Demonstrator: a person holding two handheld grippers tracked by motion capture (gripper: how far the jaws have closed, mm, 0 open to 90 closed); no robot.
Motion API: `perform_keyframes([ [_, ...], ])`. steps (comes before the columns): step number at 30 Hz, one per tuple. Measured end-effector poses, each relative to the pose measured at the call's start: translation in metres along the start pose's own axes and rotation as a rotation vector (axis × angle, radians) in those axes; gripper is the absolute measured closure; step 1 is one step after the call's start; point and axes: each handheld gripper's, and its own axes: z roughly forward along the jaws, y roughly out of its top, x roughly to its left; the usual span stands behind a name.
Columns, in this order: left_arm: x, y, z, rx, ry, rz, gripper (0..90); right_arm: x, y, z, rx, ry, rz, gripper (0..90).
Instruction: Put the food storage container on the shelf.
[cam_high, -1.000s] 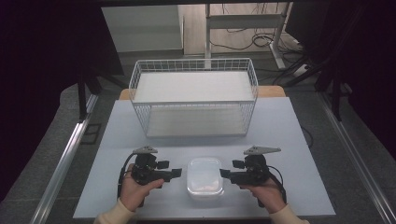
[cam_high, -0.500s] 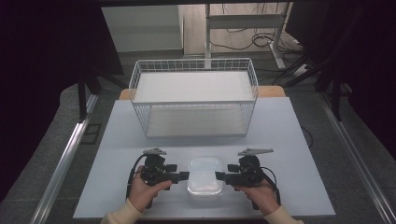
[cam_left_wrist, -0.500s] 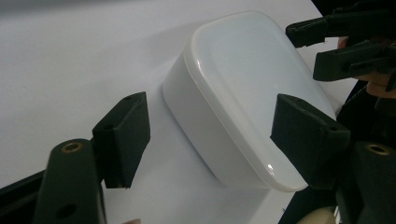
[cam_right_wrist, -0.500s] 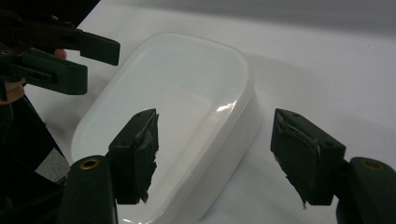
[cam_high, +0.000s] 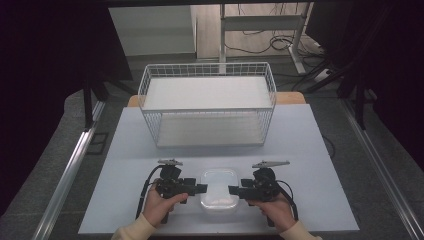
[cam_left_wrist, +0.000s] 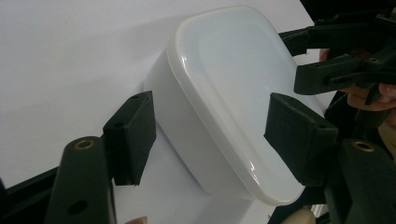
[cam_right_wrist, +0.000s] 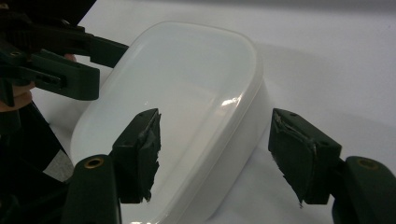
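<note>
A white lidded container (cam_high: 218, 195) lies on the pale table (cam_high: 300, 150) near its front edge. My left gripper (cam_high: 200, 188) points at its left side and my right gripper (cam_high: 232, 190) at its right side, each held in a hand. In the left gripper view the container (cam_left_wrist: 224, 93) has its lid rim between the two black pads (cam_left_wrist: 133, 133), and my left gripper (cam_left_wrist: 212, 135) stands open. My right gripper (cam_right_wrist: 219, 156) straddles the container's (cam_right_wrist: 187, 93) rim the same way, pads apart from it. Both pairs of jaws have just been closing with the container's edge between them.
A white wire basket (cam_high: 207, 102) with a white bottom stands at the back of the table, behind the container. Bare table lies between basket and container. Dark floor, metal rails and cables surround the table.
My left gripper has moved right and slightly down, closing in on the container's left side. The right gripper has barely shifted. The container has not moved.
</note>
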Motion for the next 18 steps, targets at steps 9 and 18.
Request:
perform_keyframes([
  [9, -0.004, -0.001, 0.011, 0.027, -0.032, -0.038, 38.3, 0.001, -0.002, -0.001, -0.008, 0.034, 0.009, 47.1],
  [18, -0.001, -0.005, 0.008, -0.004, -0.041, -0.089, 47.2, -0.009, -0.004, -0.005, -0.045, 0.085, 0.118, 61.6],
])
